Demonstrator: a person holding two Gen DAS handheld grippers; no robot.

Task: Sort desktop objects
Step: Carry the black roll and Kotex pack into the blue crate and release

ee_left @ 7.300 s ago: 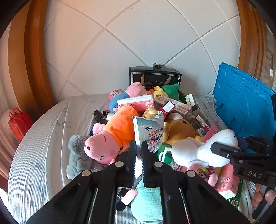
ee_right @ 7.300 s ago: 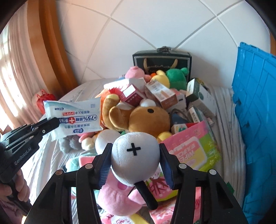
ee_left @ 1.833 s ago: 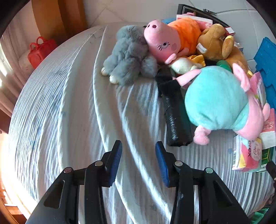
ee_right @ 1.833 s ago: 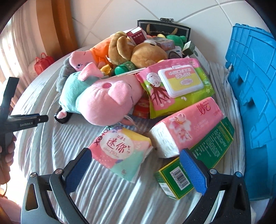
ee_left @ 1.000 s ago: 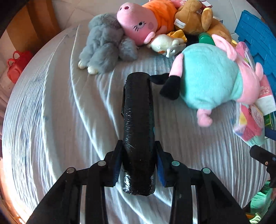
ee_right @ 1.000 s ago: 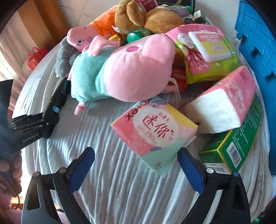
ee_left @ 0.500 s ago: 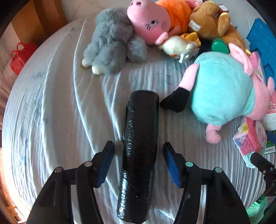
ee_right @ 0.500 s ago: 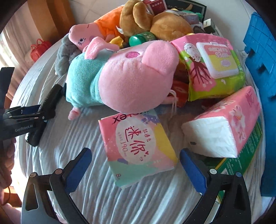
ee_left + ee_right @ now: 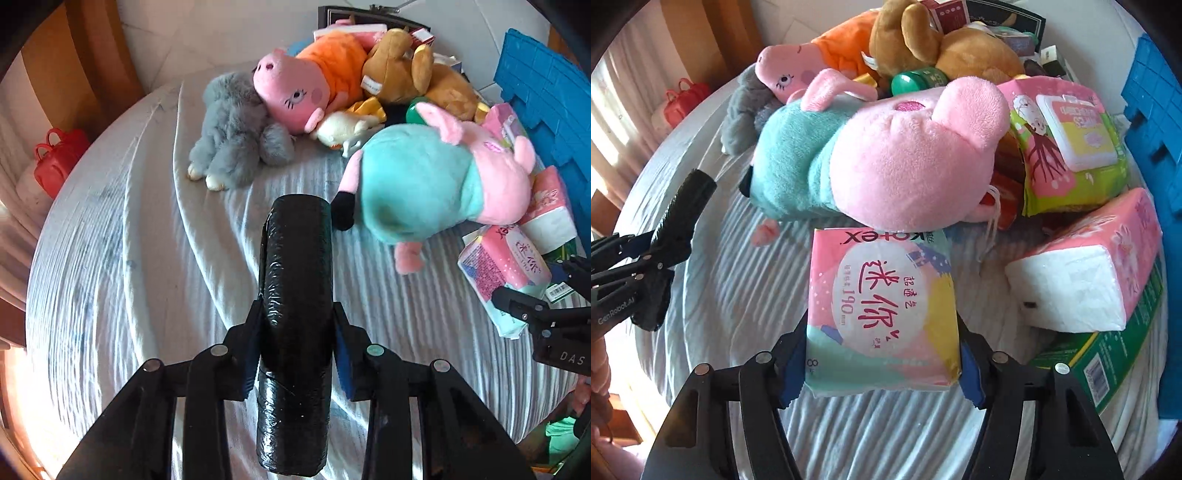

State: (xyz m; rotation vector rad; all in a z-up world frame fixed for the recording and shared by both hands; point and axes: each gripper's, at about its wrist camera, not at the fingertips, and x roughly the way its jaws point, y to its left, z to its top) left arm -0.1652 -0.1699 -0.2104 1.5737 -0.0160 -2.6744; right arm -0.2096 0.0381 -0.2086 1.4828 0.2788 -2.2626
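My left gripper has its jaws closing, and both blue pads press the sides of a black wrapped roll, which sticks out forward above the striped bedsheet. The right wrist view shows that roll in the left gripper at the far left. My right gripper points down at a pink sanitary-pad pack. Its jaws are closing too, with the pads against the pack's two sides. In the left wrist view the same pack lies at the right edge.
A teal-and-pink pig plush lies just behind the pack. Behind that are an orange pig plush, a grey plush and a brown bear. A wipes pack, tissue pack, green box and blue crate fill the right.
The left jaws, apart half a second ago, have come back onto the black roll and the view has risen. The right jaws went from wide open to the sides of the pink pack.
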